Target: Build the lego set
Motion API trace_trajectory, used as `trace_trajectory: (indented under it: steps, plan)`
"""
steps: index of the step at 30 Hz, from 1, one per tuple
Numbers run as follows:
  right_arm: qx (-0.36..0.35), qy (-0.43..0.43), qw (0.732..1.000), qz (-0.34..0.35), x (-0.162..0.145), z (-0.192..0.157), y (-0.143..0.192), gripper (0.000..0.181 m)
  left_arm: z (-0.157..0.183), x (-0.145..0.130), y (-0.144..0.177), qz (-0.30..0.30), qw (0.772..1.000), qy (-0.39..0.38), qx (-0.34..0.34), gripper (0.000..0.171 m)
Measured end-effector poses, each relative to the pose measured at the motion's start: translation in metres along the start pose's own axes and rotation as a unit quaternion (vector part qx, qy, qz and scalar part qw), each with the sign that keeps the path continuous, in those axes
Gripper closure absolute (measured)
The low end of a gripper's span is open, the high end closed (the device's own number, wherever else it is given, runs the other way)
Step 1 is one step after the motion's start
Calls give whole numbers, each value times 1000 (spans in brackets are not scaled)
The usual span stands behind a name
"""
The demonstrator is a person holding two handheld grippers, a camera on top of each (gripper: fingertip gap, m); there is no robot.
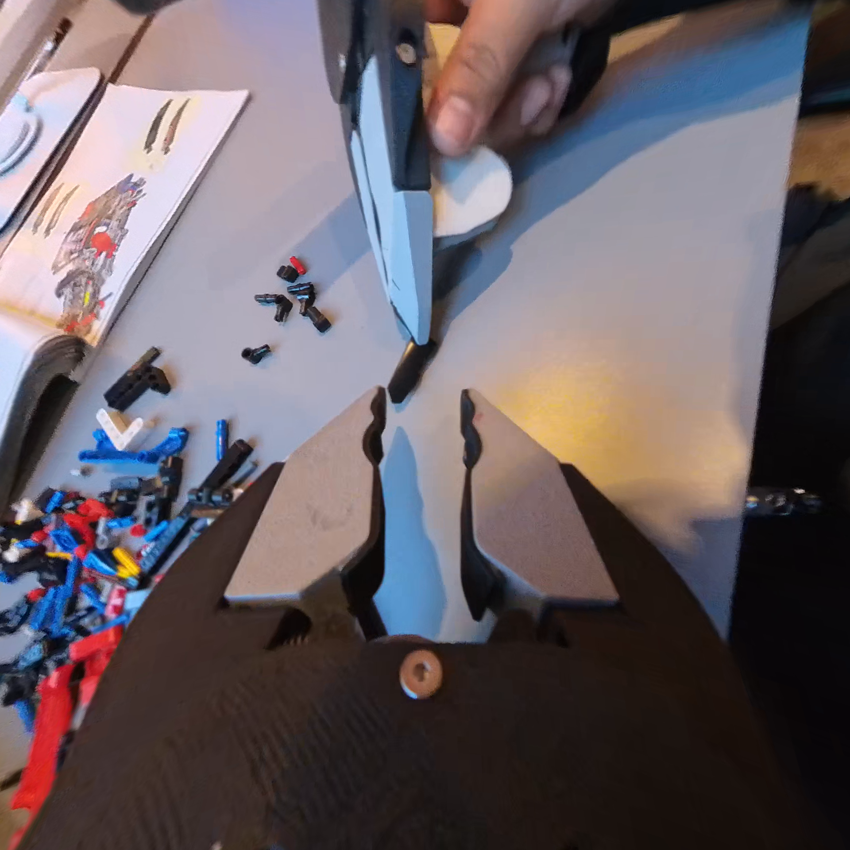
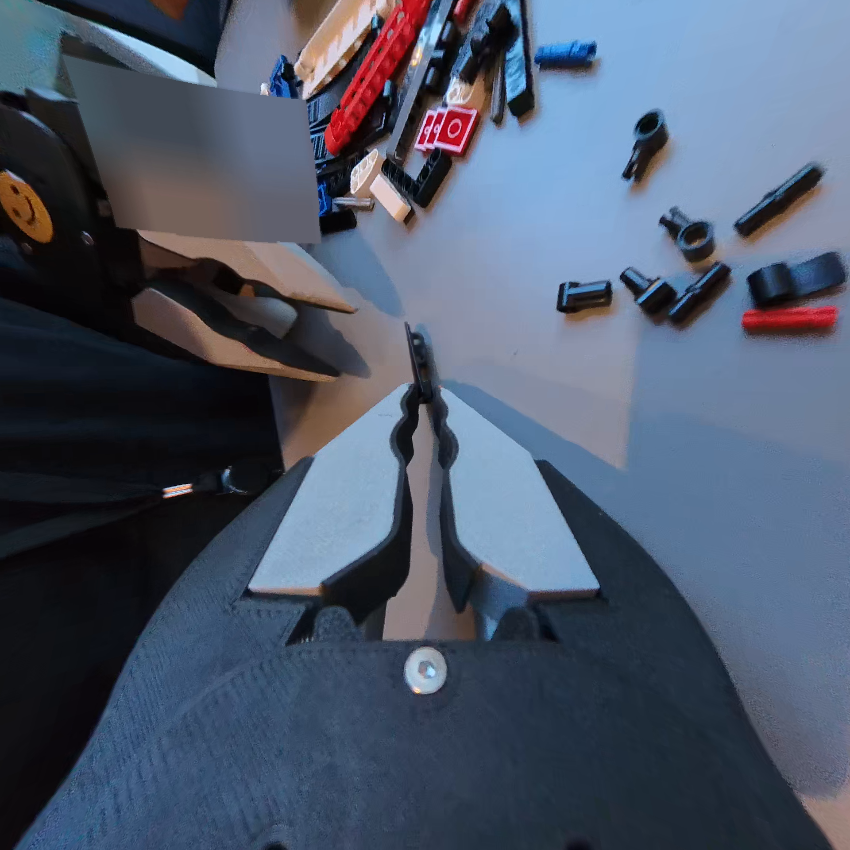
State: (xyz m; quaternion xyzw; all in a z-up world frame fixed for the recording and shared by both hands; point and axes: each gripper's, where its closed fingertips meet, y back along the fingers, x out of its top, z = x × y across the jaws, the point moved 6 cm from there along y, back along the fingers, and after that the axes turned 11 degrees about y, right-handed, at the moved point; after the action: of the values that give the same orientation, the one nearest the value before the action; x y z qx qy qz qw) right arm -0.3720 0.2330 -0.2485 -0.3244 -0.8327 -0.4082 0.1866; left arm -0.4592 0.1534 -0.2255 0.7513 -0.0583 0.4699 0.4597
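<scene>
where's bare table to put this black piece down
Bare table lies right of both tools, out to the edge, and between the left tool and the small black pins. Crowded: the brick pile and booklet at left.

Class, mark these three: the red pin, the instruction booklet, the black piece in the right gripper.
red pin (image 2: 789,317), right wrist view, mid-shaft.
instruction booklet (image 1: 138,193), left wrist view, open page.
black piece (image 2: 422,363), right wrist view, exposed part beyond the fingertips.

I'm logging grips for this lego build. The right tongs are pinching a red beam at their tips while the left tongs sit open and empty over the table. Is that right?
Not quite: the piece is black, not red. The right wrist view shows the right tongs closed on a thin black beam at their tips. The rest holds: the left tongs are open and empty over the table.
</scene>
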Motion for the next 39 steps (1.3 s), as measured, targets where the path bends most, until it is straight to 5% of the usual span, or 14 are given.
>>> trace_trajectory:
  steps: [6, 23, 30, 39]
  plan:
    - [8, -18, 1000, -13, 1, 1, -1, 179, -2, 1, -21, -61, 995, -81, -2, 146]
    - [-77, 53, 995, -20, 5, 1, 11, 170, -7, 5, -28, -83, 996, -6, -38, 147]
    - [-116, 106, 983, 98, 19, -6, 32, 161, -9, -1, -19, -81, 996, 24, -24, 140]
    - [-262, 201, 918, 220, 20, -6, 49, 147, -14, -7, 7, 13, 990, 139, -10, 135]
